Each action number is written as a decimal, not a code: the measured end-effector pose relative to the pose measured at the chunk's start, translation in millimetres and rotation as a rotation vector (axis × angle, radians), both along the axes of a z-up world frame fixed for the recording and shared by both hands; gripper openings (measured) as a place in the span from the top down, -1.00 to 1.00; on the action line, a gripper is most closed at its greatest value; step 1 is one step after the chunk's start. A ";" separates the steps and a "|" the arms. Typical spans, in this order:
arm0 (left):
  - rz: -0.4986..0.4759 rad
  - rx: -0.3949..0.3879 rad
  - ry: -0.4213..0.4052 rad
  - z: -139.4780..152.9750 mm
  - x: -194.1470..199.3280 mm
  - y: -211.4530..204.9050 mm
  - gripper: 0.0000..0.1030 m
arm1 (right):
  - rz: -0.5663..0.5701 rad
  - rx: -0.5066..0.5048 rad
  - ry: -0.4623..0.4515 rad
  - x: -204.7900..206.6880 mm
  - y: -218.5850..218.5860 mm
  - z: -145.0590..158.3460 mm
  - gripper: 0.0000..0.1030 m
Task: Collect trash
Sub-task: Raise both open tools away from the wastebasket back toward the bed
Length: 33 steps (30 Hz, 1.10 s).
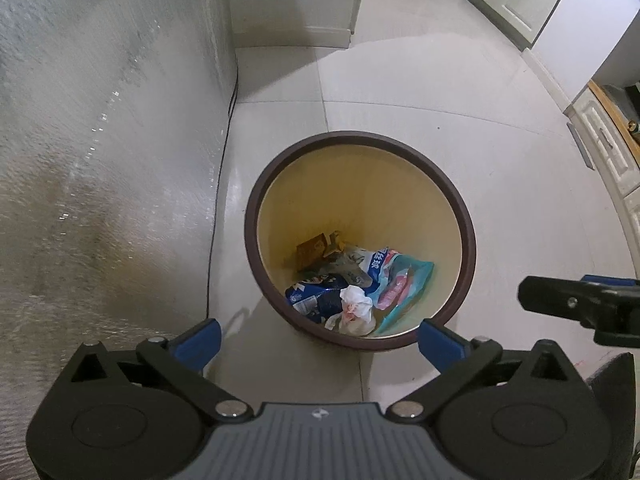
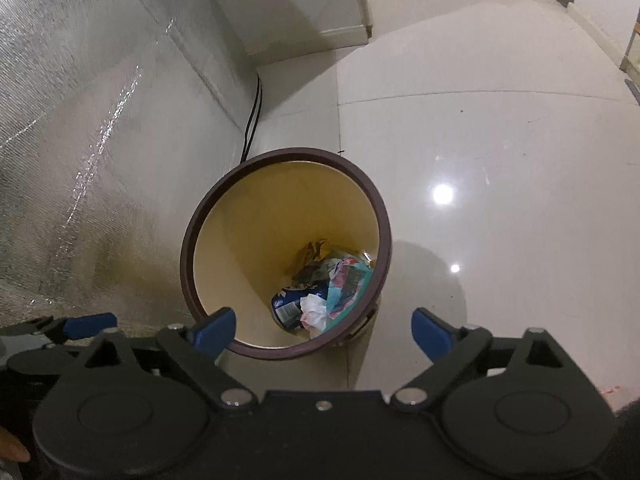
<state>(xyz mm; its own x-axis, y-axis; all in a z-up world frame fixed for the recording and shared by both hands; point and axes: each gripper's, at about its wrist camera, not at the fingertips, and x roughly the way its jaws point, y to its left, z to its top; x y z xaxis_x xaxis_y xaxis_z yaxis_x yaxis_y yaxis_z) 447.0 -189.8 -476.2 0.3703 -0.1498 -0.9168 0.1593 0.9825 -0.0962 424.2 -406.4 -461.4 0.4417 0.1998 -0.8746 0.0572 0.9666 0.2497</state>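
Both wide-spread tools (image 1: 320,338) (image 2: 324,330) hover above binned trash (image 1: 352,284).

Bin (image 1: 256,236) mouth stands unobstructed; foil-clad wall (image 1: 100,160) crowds its left.

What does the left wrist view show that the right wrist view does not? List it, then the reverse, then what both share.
Only the left wrist view: the right gripper entering from the right edge, and white cabinets at top right.
Only the right wrist view: two black cables running down the corner behind the bin, bright light spots on the floor, and the left gripper's blue pad at the left edge.
Both: the brown-rimmed bin with wrappers and a crumpled white tissue at the bottom, the textured wall, and open, empty jaws.
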 end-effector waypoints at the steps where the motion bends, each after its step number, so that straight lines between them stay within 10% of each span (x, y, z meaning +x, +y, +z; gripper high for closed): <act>1: 0.000 0.003 0.000 3.9 -1.2 1.9 -1.00 | -0.005 -0.005 -0.004 -1.4 -0.8 1.6 -0.98; 33: -0.011 0.001 -0.120 150.3 -128.0 34.9 -1.00 | -0.081 -0.127 -0.149 -143.3 -2.6 118.5 -1.00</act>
